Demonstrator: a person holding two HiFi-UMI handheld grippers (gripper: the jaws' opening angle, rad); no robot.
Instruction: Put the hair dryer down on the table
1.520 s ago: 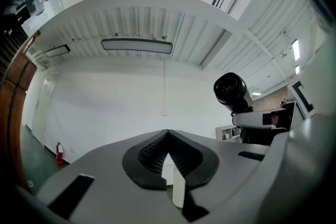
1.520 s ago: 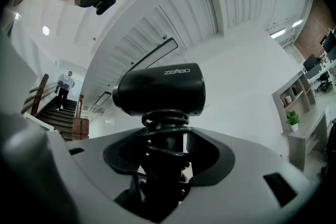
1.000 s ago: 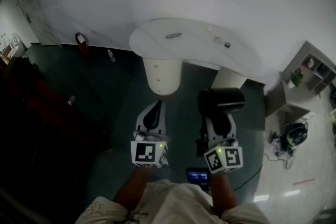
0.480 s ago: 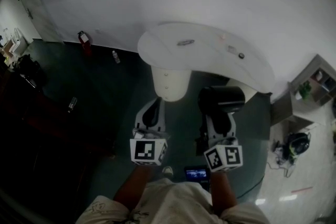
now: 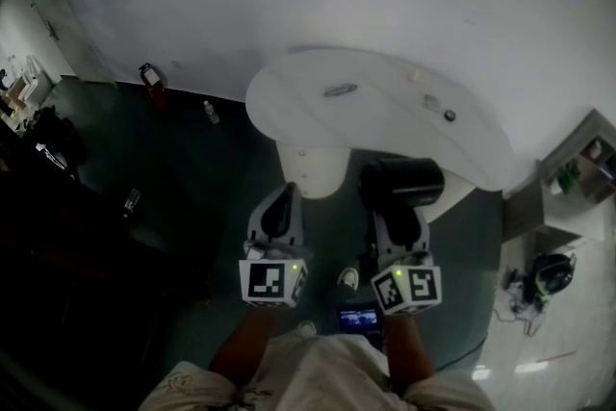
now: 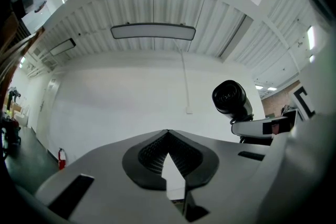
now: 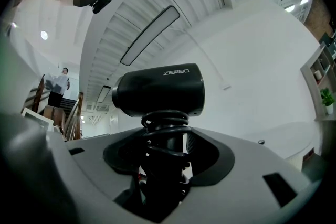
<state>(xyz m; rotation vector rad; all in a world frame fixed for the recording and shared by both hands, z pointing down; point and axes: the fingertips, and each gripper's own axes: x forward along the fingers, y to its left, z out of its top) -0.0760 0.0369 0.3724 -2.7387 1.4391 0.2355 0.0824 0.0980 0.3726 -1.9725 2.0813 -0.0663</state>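
You stand in front of a big white table (image 5: 385,125) with a rounded edge. The black hair dryer (image 5: 401,185) is not lying on it. It is up in the air in your right gripper (image 5: 398,218), close to the near edge of the table, with its fat body on top. That gripper has its jaws a good way apart, pressed on the handle where the cord is wound round. Your left gripper (image 5: 279,212) is just beside it, jaw tips touching, with nothing in them. A small dark thing (image 5: 339,90) lies on the table
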